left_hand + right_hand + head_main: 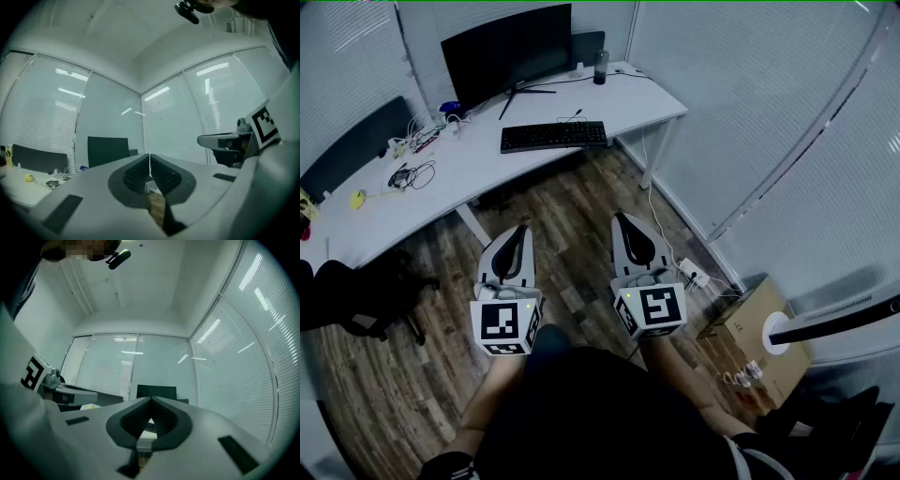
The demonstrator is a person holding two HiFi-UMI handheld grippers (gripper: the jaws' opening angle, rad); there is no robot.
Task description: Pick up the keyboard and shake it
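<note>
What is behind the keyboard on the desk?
Behind the keyboard: a dark monitor on its stand and a bottle beside it. The screen covers the desk farther back.

1. All views are dim with a cold blue-green cast; the light is soft and shadows are faint.
2. Head view: heavy fisheye bends the counter (478, 164) and walls (750, 84); the rim darkens at 7 and 5 o'clock.
3. Gripper views: black round vignette; pale light streaks glare on the blinds (51, 108) at 10 and 1 o'clock.
4. Left claw (149, 154) and right claw (151, 398) look soft, close to the lens.
</note>
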